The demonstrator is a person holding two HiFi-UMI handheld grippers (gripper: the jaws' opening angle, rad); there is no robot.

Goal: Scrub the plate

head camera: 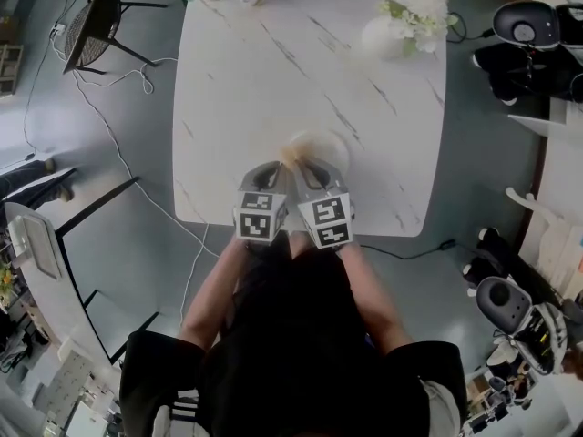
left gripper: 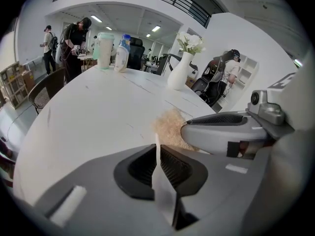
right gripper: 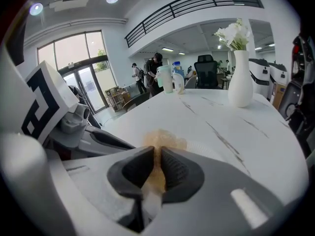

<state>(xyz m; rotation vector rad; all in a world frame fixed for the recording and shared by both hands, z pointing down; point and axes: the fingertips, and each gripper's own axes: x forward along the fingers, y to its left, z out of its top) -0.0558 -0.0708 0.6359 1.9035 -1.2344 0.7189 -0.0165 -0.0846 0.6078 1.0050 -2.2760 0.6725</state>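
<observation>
Pressure matters: your right gripper (right gripper: pixel 156 168) pinches the tan scrubber (right gripper: pixel 162 140), which juts just ahead of its jaws over the plate (right gripper: pixel 209 149). Your left gripper (left gripper: pixel 158 168) clamps the plate's near rim. Hold that rim firm and scrub in small circles.

I count two grippers, both mine, the left gripper (left gripper: pixel 157 163) and the right gripper (right gripper: pixel 156 167); one plate (head camera: pixel 337 146); one tan scrubbing pad (left gripper: pixel 170 127); one white marble table (head camera: pixel 273 71); one white vase (left gripper: pixel 178 73) with one bunch of white flowers (left gripper: pixel 191 42); one mint-green cup (left gripper: pixel 104 49); one blue-capped bottle (left gripper: pixel 122 54); one black mesh chair (head camera: pixel 96 16); three people beyond the table, a person with a backpack (left gripper: pixel 48 47), a person in black (left gripper: pixel 76 41), a person by the shelves (left gripper: pixel 229 69).
</observation>
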